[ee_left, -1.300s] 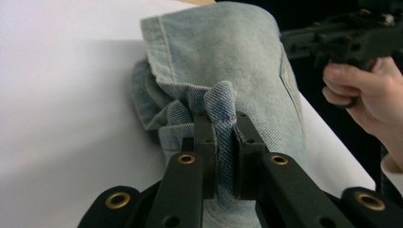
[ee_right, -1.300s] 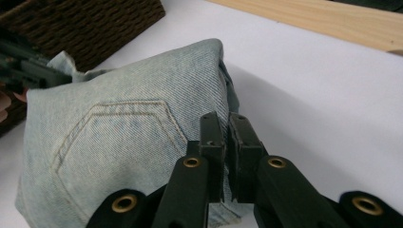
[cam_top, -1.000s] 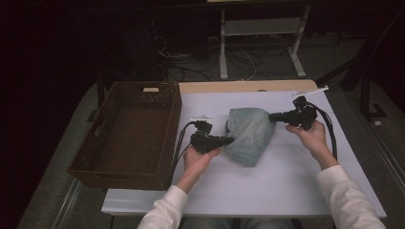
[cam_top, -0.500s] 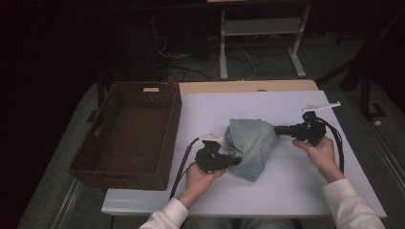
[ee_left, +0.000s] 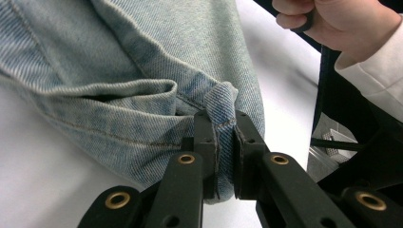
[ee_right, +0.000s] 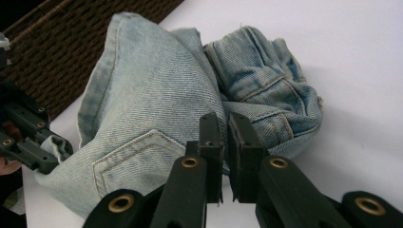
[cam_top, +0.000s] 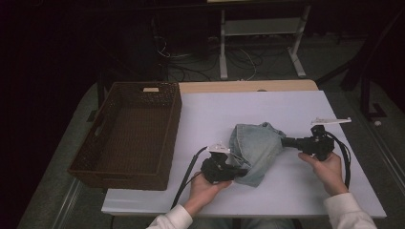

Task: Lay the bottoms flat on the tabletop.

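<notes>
The white bench (cam_top: 296,114) carries a brown wicker basket (cam_top: 129,133) at its left side and, well to the right of it, a folded bundle of pale blue jeans (cam_top: 255,150). The left tongs (cam_top: 239,171) are clamped on a hem at the bundle's near left corner. The right tongs (cam_top: 285,141) are pinched together on a fold at its right edge; how much cloth sits between them is hard to make out.

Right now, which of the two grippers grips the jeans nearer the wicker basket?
The left gripper, clamped on the jeans beside the basket.
</notes>
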`<action>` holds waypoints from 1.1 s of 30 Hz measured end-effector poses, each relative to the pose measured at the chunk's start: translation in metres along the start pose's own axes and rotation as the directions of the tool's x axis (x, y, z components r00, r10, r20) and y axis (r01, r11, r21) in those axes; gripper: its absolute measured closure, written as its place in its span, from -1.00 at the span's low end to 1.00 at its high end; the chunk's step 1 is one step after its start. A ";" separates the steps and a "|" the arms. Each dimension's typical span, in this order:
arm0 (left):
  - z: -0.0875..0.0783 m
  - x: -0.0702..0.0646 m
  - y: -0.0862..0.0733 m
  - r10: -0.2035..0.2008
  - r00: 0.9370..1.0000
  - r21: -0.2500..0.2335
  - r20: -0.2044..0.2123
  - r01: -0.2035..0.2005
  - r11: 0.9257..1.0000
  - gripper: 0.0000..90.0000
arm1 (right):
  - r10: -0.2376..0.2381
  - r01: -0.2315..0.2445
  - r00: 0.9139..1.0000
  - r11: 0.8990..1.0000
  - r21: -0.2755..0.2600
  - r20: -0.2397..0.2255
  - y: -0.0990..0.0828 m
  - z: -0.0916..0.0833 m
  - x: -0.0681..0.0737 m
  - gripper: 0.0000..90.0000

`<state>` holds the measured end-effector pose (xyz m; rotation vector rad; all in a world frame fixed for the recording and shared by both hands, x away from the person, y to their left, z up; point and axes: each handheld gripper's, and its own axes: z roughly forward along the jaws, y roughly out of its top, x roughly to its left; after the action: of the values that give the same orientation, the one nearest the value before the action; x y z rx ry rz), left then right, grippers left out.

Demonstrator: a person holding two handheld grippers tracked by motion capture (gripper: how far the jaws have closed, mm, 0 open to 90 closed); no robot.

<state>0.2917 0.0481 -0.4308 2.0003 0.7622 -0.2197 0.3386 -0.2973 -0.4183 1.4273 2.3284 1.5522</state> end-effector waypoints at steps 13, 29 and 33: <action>0.007 0.000 -0.004 0.010 1.000 0.020 -0.009 -0.010 1.000 0.83 | -0.005 0.006 1.000 0.998 -0.066 0.012 0.004 -0.015 0.007 0.32; 0.009 0.001 -0.003 0.014 1.000 0.025 -0.014 -0.014 1.000 0.82 | -0.114 0.114 0.993 0.993 -0.010 -0.035 0.048 0.021 0.024 0.16; 0.008 0.001 -0.003 0.014 1.000 0.024 -0.014 -0.013 1.000 0.82 | -0.103 0.104 0.994 0.994 0.022 -0.041 0.048 0.025 0.025 0.21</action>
<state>0.2915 0.0426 -0.4380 2.0310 0.7578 -0.2082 0.3679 -0.2576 -0.3847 1.2691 2.4089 1.5445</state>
